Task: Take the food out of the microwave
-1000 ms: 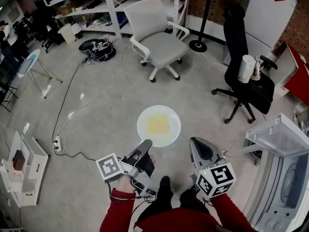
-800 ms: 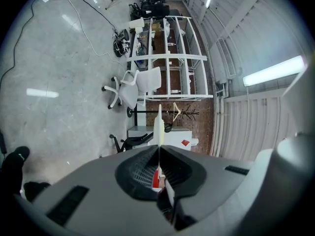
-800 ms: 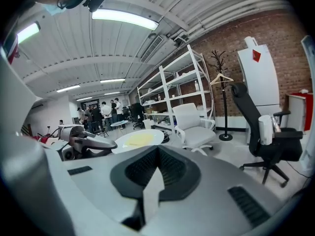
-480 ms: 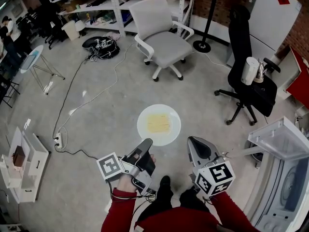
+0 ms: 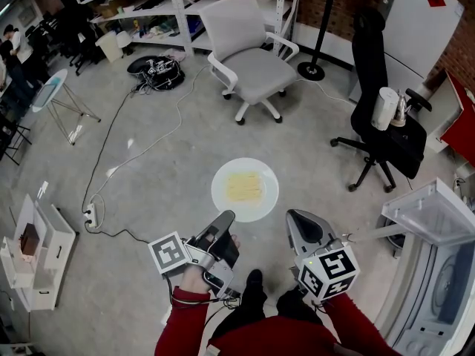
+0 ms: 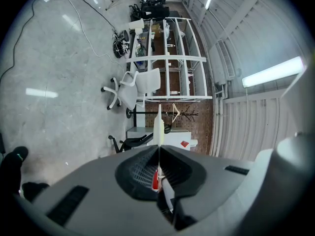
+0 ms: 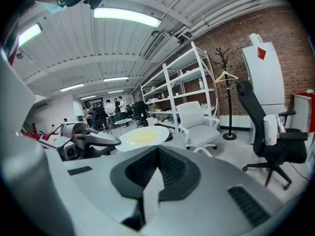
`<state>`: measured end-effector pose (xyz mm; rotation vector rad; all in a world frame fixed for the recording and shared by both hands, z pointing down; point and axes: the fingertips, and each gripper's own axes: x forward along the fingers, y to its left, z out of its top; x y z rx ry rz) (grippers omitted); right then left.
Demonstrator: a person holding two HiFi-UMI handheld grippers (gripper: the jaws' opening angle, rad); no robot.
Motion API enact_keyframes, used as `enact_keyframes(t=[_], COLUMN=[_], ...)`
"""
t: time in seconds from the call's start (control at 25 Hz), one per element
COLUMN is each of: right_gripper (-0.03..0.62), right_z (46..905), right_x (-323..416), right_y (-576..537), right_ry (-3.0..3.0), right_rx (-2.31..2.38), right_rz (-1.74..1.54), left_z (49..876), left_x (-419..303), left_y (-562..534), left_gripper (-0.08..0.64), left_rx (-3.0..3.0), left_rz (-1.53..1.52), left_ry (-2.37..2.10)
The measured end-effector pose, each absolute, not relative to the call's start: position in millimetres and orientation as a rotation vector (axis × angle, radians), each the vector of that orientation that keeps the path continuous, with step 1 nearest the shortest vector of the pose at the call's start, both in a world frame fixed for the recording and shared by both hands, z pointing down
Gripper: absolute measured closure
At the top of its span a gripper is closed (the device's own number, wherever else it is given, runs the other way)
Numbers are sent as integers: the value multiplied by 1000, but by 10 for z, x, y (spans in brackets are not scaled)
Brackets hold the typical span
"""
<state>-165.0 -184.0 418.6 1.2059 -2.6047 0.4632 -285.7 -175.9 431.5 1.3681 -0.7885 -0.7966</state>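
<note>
The left claw (image 5: 225, 219) pinches the near rim of the plate (image 5: 263, 203) carrying yellow food (image 5: 244, 188). The right claw (image 5: 294, 218), pressed together and empty, hangs just right of the plate.

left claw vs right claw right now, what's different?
The left claw is shut on the rim of the plate and holds it up. The right claw is shut on nothing, and the plate lies off to its left. The left claw is rolled on its side, so the plate shows edge-on in its view, while the right claw is upright. Shared: both are shut and point forward, side by side.
</note>
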Motion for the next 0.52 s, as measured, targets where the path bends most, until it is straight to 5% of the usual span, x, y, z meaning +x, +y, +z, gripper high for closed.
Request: enact_keyframes(t=[0.52], right_gripper=[583], right_z=[4192], right_x=[-1673], right_y=[-1814], right_ry=[-2602], right_rx=[1202], right_rz=[450], left_z=[4312], left_x=[-2887], left_y=[-1718], left_gripper=[541], left_rx=[1371], left_rz=[-801], left_ry=[-791])
